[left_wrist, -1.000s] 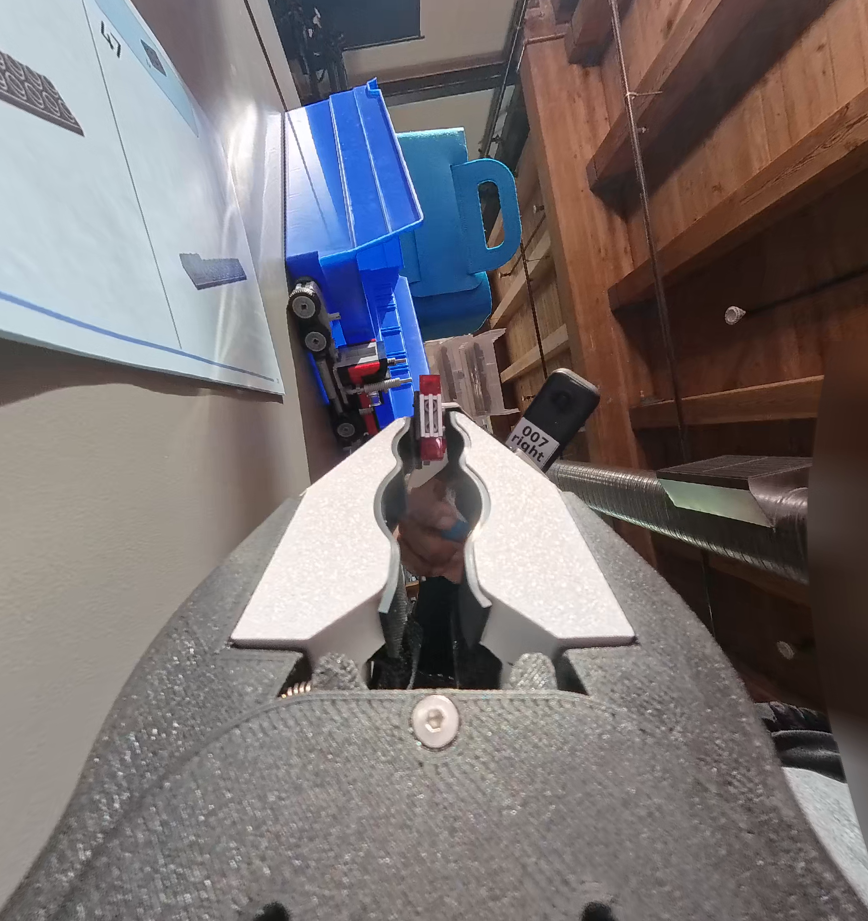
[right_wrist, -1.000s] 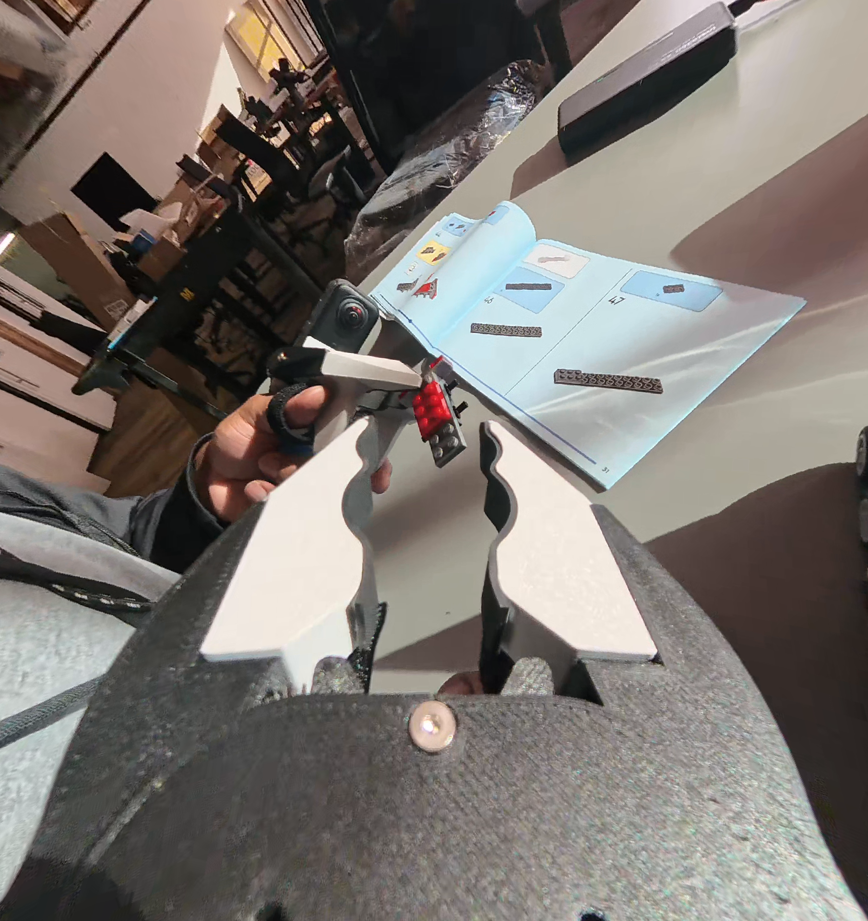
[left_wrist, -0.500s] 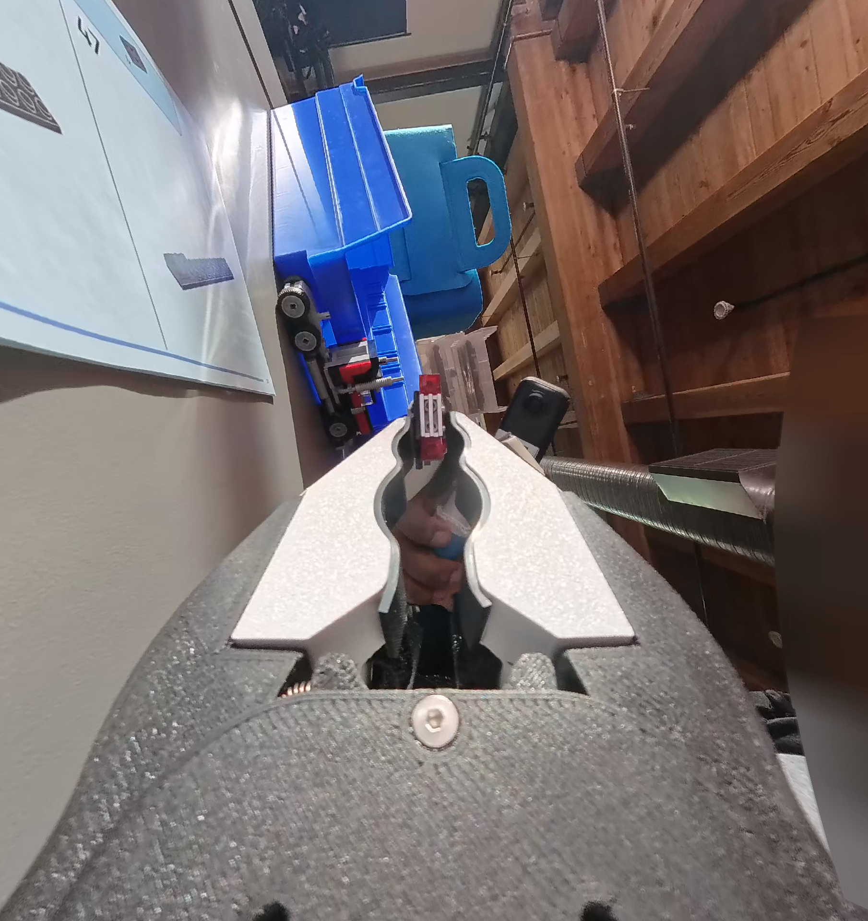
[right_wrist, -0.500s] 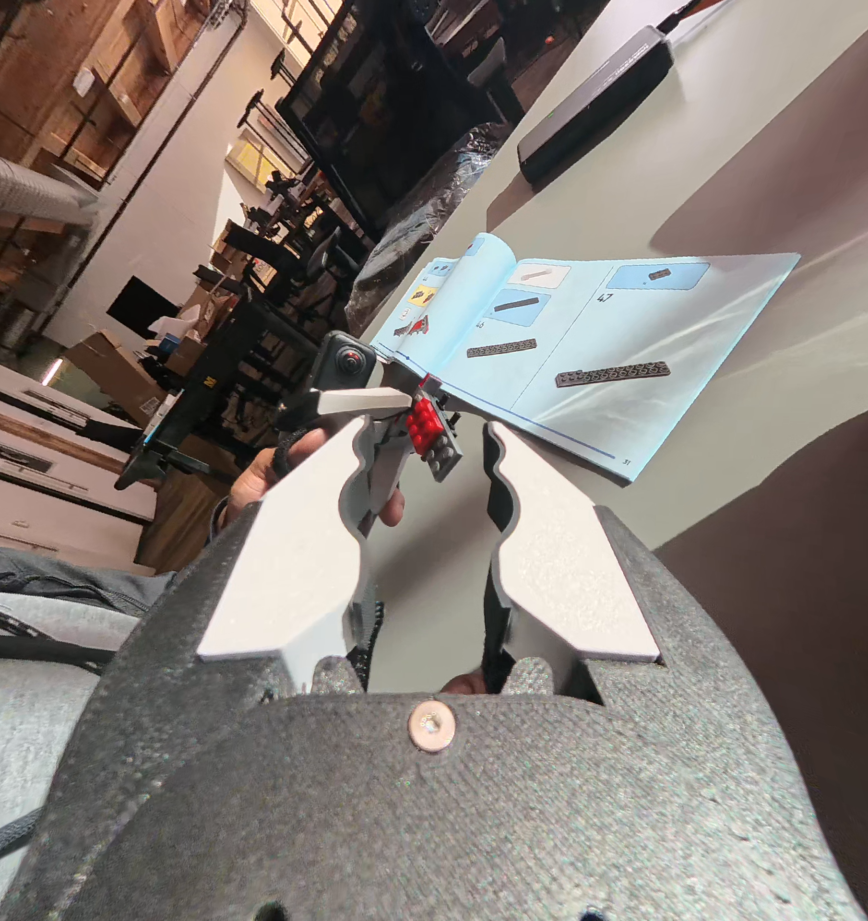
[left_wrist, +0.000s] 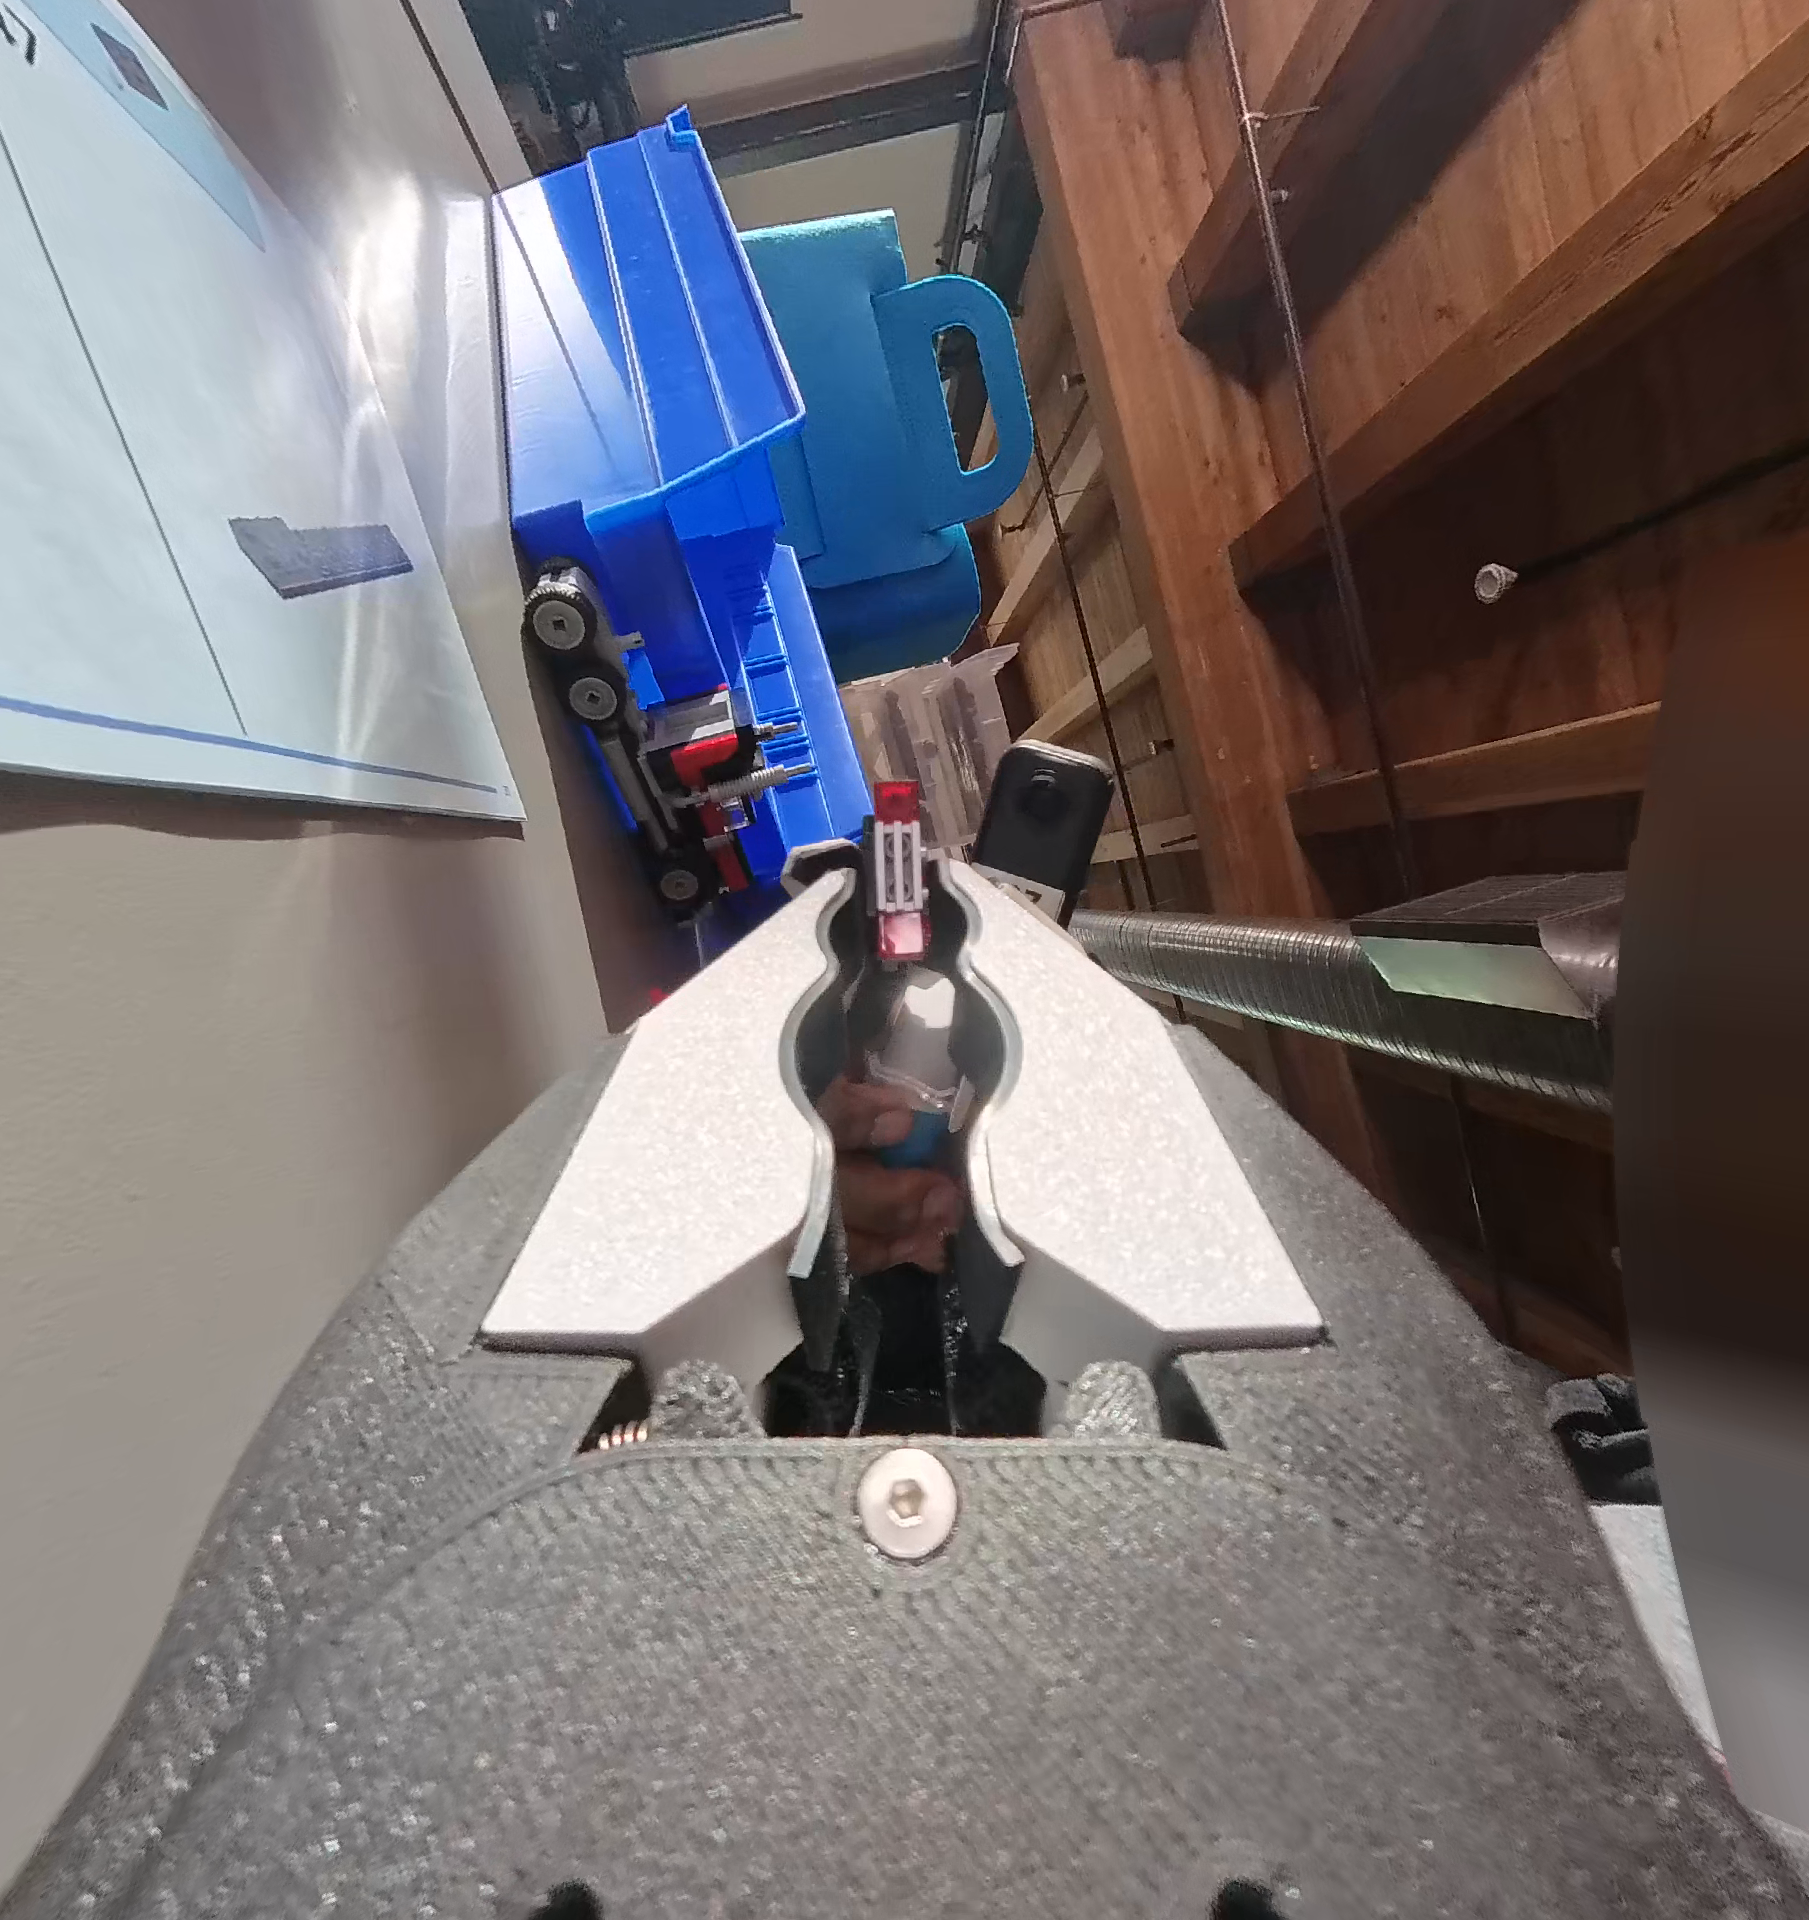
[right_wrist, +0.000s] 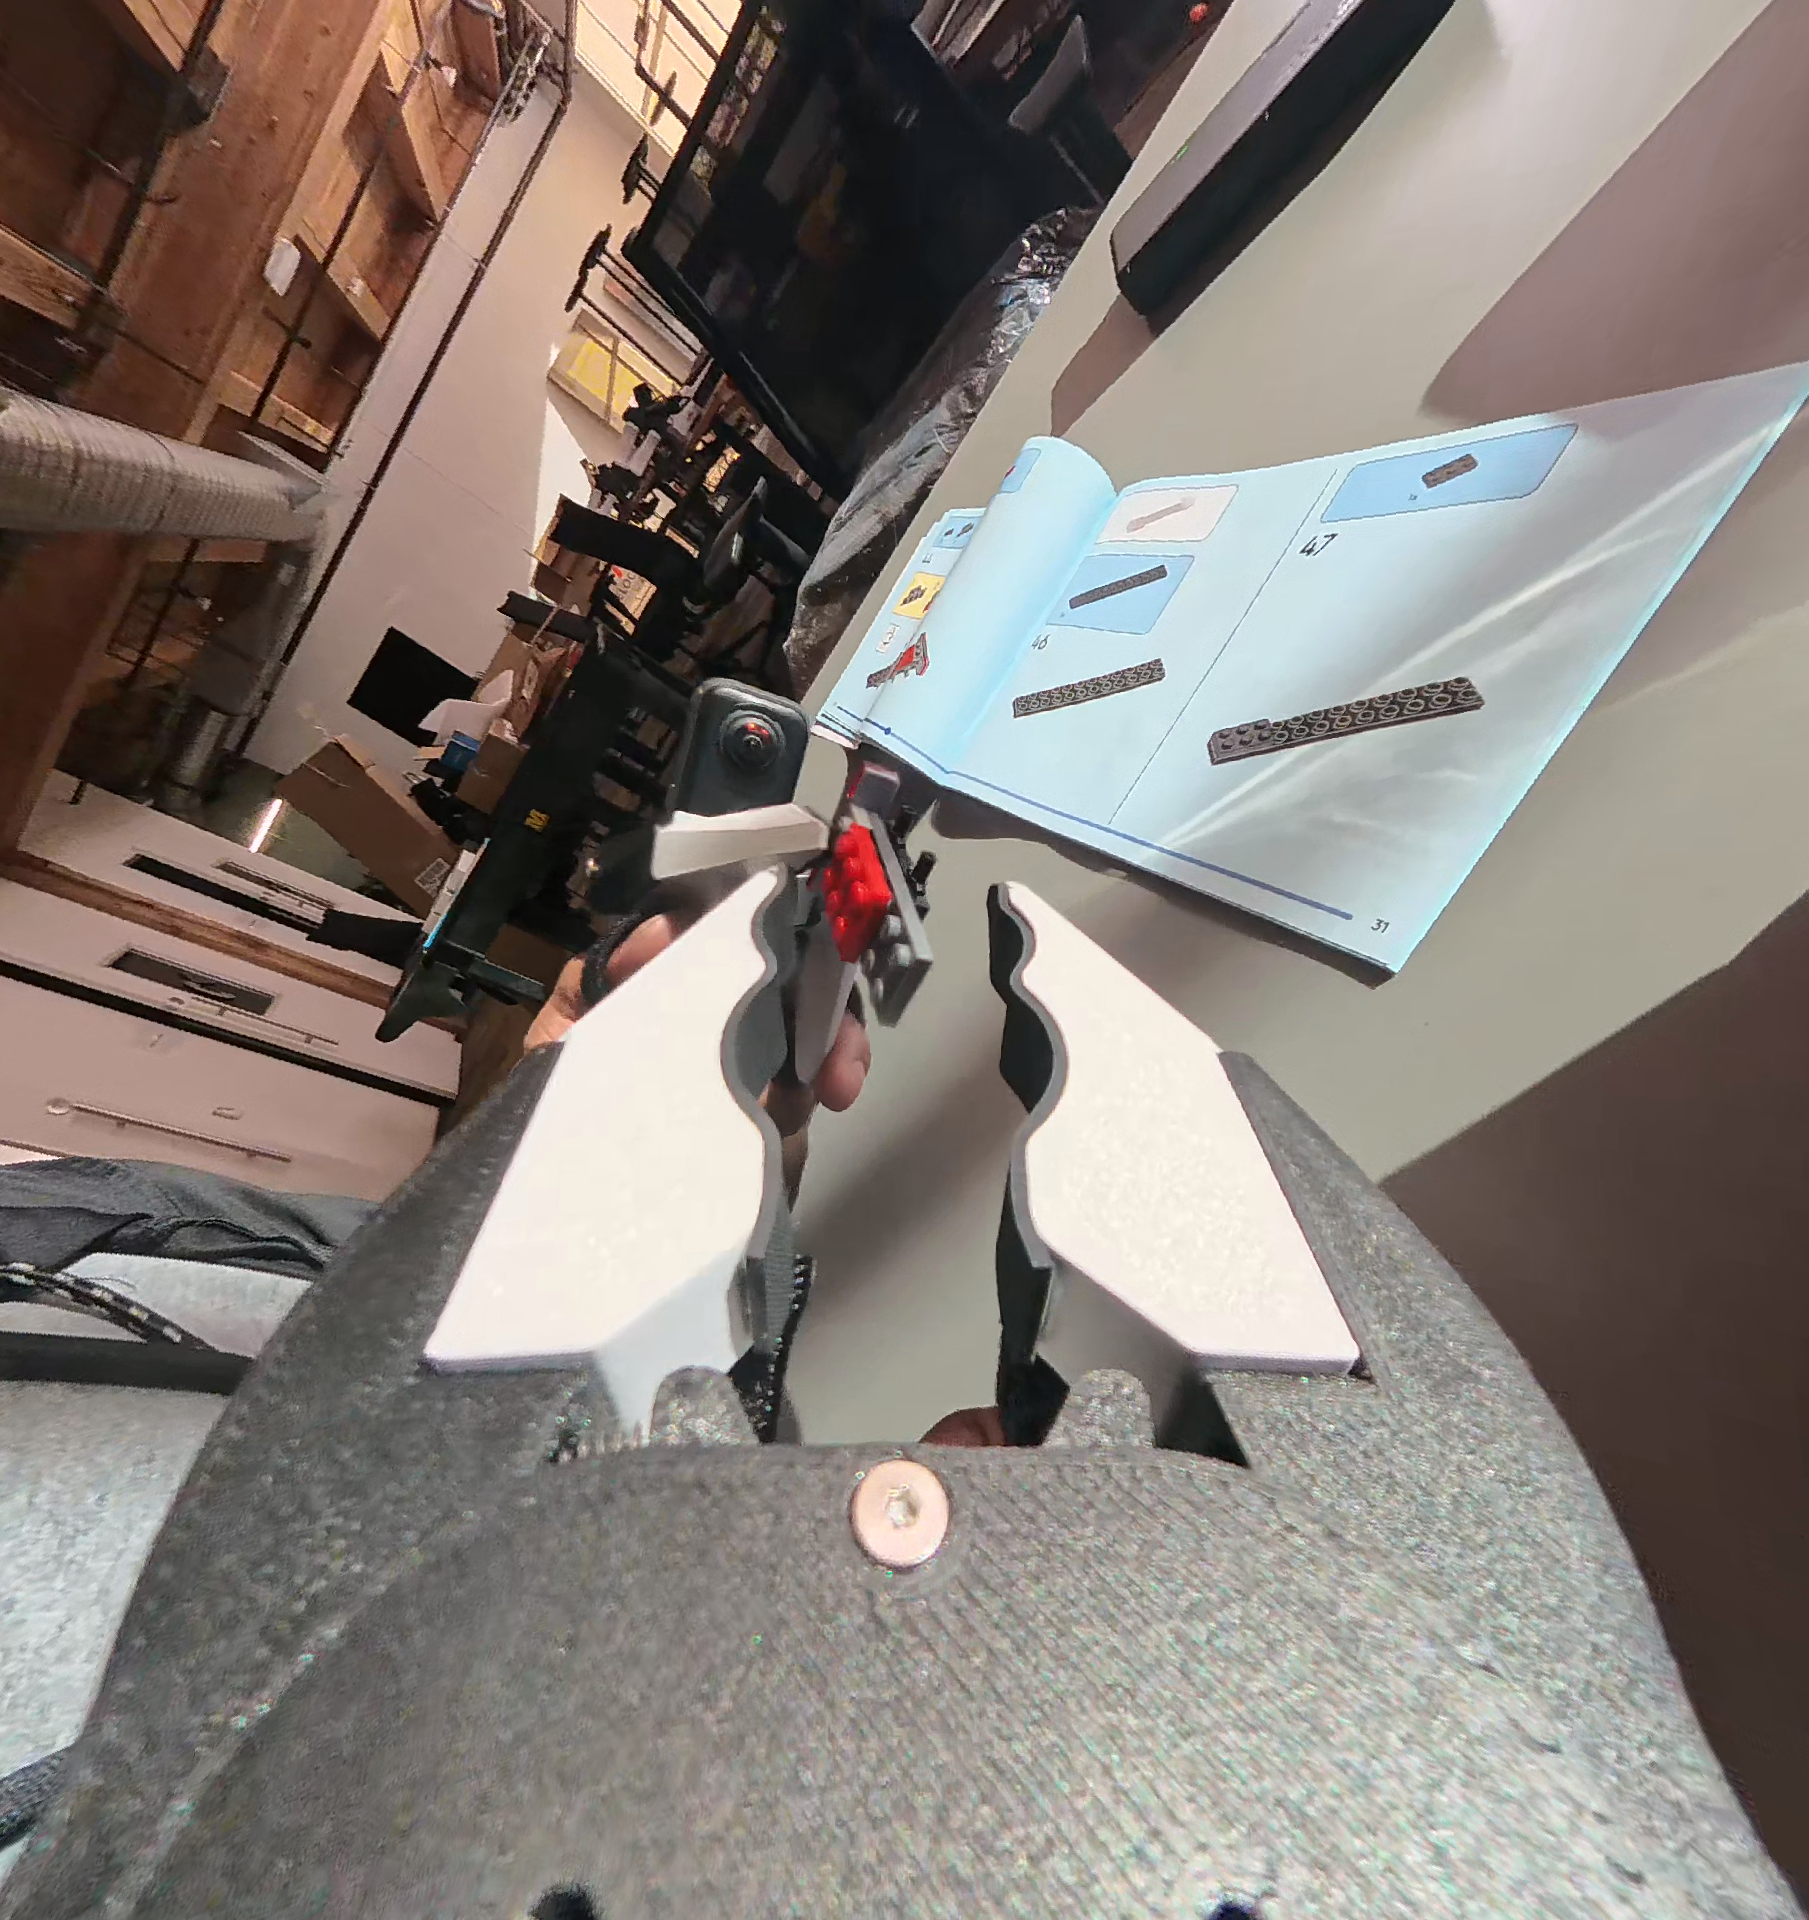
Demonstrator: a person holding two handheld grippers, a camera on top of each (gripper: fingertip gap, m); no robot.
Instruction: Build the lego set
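My left gripper (left_wrist: 895,894) is shut on a small red, white and grey lego assembly (left_wrist: 898,873), held in the air above the table. In the right wrist view the same assembly (right_wrist: 864,904) shows red studs on a grey plate, pinched by the left gripper's fingers (right_wrist: 739,836). My right gripper (right_wrist: 884,904) is open and empty, its jaws on either side of the assembly, a little short of it. A partly built lego truck (left_wrist: 651,748) with black wheels lies against a blue bin (left_wrist: 661,416).
An open instruction booklet (right_wrist: 1295,644) lies on the grey table (right_wrist: 1502,260). A black flat box (right_wrist: 1264,187) sits at the table's far end. A light-blue handled container (left_wrist: 900,436) stands behind the blue bin. A hand (right_wrist: 827,1070) holds the left gripper. Less than 4 cm separates the two grippers' tips.
Both grippers have moved closer together. The right wrist view has tilted and the assembly now sits nearer its open jaws. The left gripper keeps its hold.
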